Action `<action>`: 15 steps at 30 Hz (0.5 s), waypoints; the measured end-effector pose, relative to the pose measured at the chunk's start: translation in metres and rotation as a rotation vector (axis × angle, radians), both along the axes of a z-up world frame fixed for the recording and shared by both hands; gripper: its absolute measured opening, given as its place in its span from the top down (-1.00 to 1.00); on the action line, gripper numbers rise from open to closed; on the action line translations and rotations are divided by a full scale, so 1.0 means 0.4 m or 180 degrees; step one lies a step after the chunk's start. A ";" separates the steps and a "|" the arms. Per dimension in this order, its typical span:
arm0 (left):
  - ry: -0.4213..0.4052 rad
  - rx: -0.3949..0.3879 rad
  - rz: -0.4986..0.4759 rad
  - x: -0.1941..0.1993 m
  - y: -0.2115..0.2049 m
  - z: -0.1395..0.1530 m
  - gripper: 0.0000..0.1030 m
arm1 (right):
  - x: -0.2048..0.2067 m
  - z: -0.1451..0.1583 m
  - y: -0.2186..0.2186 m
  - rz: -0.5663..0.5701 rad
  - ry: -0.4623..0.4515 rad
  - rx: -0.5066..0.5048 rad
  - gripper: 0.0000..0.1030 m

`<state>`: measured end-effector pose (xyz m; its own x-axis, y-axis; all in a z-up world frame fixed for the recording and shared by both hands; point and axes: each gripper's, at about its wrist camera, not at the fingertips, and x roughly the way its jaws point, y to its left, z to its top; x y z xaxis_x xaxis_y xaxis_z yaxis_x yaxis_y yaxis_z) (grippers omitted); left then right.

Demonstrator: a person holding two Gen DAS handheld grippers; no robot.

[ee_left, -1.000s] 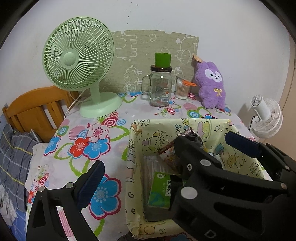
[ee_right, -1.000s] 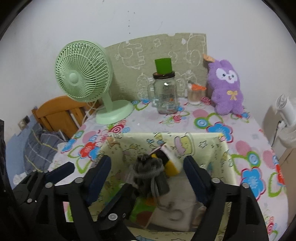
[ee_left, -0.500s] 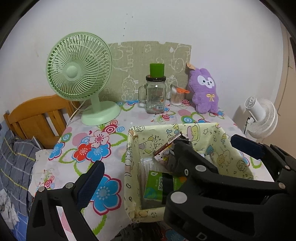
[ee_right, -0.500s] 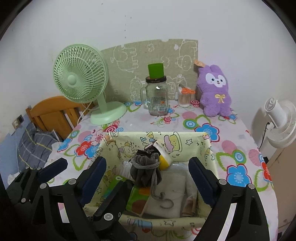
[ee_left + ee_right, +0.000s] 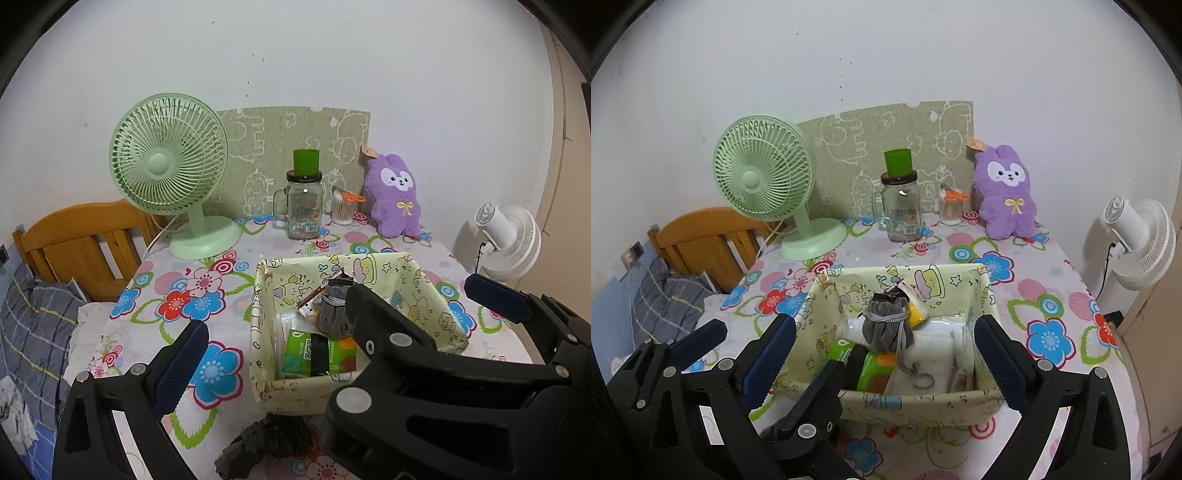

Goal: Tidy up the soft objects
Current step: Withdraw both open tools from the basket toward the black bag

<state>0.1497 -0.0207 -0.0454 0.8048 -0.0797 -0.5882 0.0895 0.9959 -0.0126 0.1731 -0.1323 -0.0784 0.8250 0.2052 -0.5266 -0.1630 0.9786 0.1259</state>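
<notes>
While both grippers tilt down over the floral tablecloth, their jaws stand wide and hold nothing.
Left gripper and right gripper, whose jaws have just been opening, frame the soft-walled cartoon-print fabric basket; inside sit a green tissue pack, a gathered grey drawstring pouch and folded white cloth.

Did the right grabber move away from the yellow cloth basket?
Yes. The right gripper backed off and up from the pale yellow fabric basket; its empty jaws have just been opening.
</notes>
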 end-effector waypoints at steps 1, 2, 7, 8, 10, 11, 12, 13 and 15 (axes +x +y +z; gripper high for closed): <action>-0.0013 -0.0004 -0.0002 -0.007 -0.001 0.004 -0.93 | -0.012 0.006 -0.001 -0.0008 -0.0024 0.0000 -0.92; -0.0032 -0.0009 -0.0005 -0.016 -0.001 0.009 -0.93 | -0.019 0.009 -0.001 -0.0013 -0.0036 -0.0001 -0.92; -0.0102 -0.0025 -0.0036 -0.054 -0.007 0.030 -0.93 | -0.064 0.034 -0.006 -0.0036 -0.0101 -0.0033 -0.92; -0.0117 -0.0027 -0.0041 -0.061 -0.008 0.034 -0.93 | -0.071 0.037 -0.008 -0.0039 -0.0112 -0.0039 -0.92; -0.0145 -0.0034 -0.0051 -0.078 -0.012 0.042 -0.93 | -0.091 0.047 -0.013 -0.0054 -0.0148 -0.0048 -0.93; -0.0157 -0.0038 -0.0055 -0.085 -0.014 0.046 -0.93 | -0.102 0.051 -0.016 -0.0063 -0.0165 -0.0055 -0.93; -0.0171 -0.0043 -0.0061 -0.095 -0.016 0.050 -0.93 | -0.108 0.054 -0.016 -0.0069 -0.0176 -0.0059 -0.94; -0.0180 -0.0045 -0.0065 -0.101 -0.017 0.054 -0.93 | -0.121 0.059 -0.019 -0.0081 -0.0200 -0.0068 -0.94; -0.0209 -0.0049 -0.0076 -0.116 -0.021 0.059 -0.94 | -0.140 0.067 -0.024 -0.0095 -0.0239 -0.0081 -0.95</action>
